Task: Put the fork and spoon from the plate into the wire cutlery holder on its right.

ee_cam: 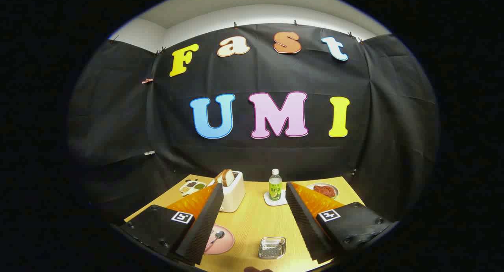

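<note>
I am holding the gripper (252,209) spread and empty above the worktop (252,224); spoon (216,237) lying on plate (224,240), wire holder (272,247) looking empty.

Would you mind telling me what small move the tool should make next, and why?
Probably lower the tool toward the pink plate beside its left finger. Its fingers are spread wide with nothing between them, high above the table, and the spoon lies on that plate. The wire cutlery holder sits just to the plate's right. The fork is hard to make out behind the finger.
</note>
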`<action>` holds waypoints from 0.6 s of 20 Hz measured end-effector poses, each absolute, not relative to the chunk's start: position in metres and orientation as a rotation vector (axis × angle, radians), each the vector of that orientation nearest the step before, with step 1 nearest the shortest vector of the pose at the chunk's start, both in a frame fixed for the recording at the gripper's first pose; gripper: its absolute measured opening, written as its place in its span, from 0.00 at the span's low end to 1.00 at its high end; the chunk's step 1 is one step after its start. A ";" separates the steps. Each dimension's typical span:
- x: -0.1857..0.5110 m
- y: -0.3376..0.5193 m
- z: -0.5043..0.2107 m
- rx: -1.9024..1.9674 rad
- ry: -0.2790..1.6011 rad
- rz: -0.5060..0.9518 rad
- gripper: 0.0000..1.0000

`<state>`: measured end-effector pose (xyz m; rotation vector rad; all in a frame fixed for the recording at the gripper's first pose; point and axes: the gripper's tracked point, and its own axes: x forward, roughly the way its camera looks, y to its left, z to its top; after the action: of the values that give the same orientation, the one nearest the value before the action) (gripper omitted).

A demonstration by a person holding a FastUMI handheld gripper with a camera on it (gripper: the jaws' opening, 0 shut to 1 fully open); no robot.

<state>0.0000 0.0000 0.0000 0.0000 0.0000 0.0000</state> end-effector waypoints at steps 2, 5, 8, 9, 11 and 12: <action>-0.002 0.003 0.001 -0.004 -0.004 0.010 0.99; -0.006 0.005 0.000 -0.008 -0.009 0.010 0.99; -0.009 0.010 -0.004 -0.010 -0.002 0.016 0.99; -0.010 0.012 -0.005 -0.012 0.001 0.017 0.99; -0.010 0.011 -0.010 -0.020 0.014 0.004 0.99; -0.012 0.013 -0.013 -0.021 0.018 0.004 0.99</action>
<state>-0.0119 0.0126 -0.0130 -0.0208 0.0179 0.0036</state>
